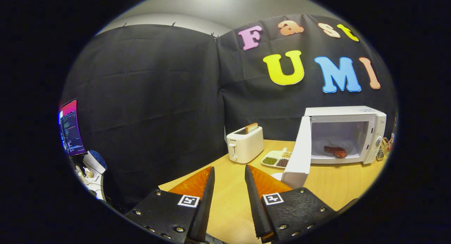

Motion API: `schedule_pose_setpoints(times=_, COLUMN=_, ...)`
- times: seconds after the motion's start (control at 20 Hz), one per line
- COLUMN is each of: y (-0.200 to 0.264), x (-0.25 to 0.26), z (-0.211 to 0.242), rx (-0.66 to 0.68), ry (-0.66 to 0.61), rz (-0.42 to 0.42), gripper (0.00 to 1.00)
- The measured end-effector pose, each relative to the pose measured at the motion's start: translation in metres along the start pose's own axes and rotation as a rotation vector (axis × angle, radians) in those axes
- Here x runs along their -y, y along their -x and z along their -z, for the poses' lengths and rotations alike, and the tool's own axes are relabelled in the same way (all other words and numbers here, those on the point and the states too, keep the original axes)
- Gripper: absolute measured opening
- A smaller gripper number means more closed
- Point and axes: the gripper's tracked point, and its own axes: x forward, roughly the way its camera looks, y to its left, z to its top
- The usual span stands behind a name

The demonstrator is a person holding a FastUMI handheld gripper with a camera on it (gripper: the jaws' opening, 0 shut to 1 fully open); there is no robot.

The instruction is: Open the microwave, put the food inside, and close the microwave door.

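The one microwave stands on the counter, beyond the fingers. Its door hangs wide open, and one piece of food already lies inside the microwave. The gripper holds nothing; its fingers are spread apart. I judge the door stiff and light on its hinge, best pushed on its free outer edge. Beside the microwave stand one toaster and one divided tray.

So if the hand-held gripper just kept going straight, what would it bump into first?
Probably the toaster: the open hand-held gripper points across bare table towards it. The microwave door stands off to one side. Depth is hard to judge.
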Motion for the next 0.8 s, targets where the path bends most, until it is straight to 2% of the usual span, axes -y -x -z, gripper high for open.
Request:
schedule_pose_setpoints(times=0.2, y=-0.011, x=0.012, z=0.019, rx=-0.048, ry=-0.004, rz=0.015, gripper=0.51)
schedule_pose_setpoints(times=0.3, y=-0.013, x=0.015, z=0.025, rx=-0.058, ry=0.017, rz=0.018, gripper=0.43)
schedule_pose_setpoints(times=0.35, y=-0.014, x=0.016, z=0.024, rx=-0.061, ry=0.029, rz=0.028, gripper=0.35)
schedule_pose_setpoints(times=0.45, y=-0.014, x=0.015, z=0.026, rx=-0.076, ry=0.037, rz=0.010, gripper=0.29)
schedule_pose_setpoints(times=0.5, y=-0.013, x=0.030, z=0.024, rx=-0.062, ry=0.062, rz=0.077, gripper=0.29)
schedule_pose_setpoints(times=0.55, y=0.000, x=0.032, z=0.018, rx=-0.047, ry=0.054, rz=0.062, gripper=0.15)
schedule_pose_setpoints(times=0.6, y=-0.009, x=0.037, z=0.025, rx=-0.070, ry=0.037, rz=0.060, gripper=0.01)
schedule_pose_setpoints(times=0.8, y=-0.004, x=0.043, z=0.028, rx=-0.078, ry=0.050, rz=0.072, gripper=0.01)
